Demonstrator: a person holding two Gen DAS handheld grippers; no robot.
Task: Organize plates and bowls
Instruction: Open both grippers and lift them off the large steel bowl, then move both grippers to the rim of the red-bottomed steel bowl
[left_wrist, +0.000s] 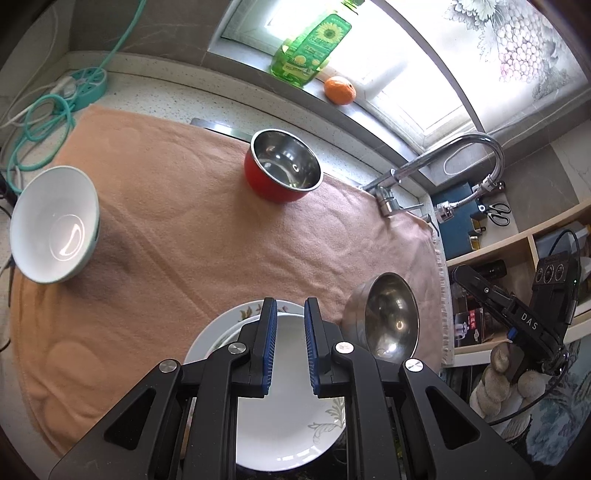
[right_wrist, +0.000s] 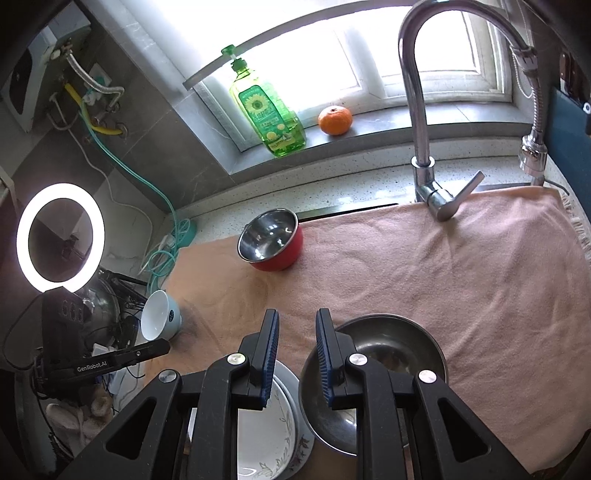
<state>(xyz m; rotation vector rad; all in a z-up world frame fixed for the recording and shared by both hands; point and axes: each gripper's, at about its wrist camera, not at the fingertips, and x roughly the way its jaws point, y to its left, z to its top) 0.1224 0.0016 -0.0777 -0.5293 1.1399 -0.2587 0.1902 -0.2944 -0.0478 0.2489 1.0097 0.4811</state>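
A white plate (left_wrist: 288, 417) lies stacked on a larger floral-rimmed plate (left_wrist: 221, 325) on the peach towel (left_wrist: 177, 206). My left gripper (left_wrist: 290, 310) is open and empty just above the stack. A steel bowl (left_wrist: 391, 317) sits right of the plates. A red bowl with a steel inside (left_wrist: 282, 166) stands further back, and a white bowl (left_wrist: 53, 225) at the far left. My right gripper (right_wrist: 296, 321) is open and empty, over the gap between the plates (right_wrist: 266, 439) and the steel bowl (right_wrist: 391, 347). The red bowl (right_wrist: 269, 240) and white bowl (right_wrist: 159, 319) show there too.
A chrome tap (right_wrist: 421, 122) stands at the back right edge of the towel. A green soap bottle (right_wrist: 266, 114) and an orange (right_wrist: 335, 120) sit on the windowsill. A ring light (right_wrist: 61, 236) and cables (left_wrist: 40, 133) are at the left. Shelves (left_wrist: 517, 251) lie right.
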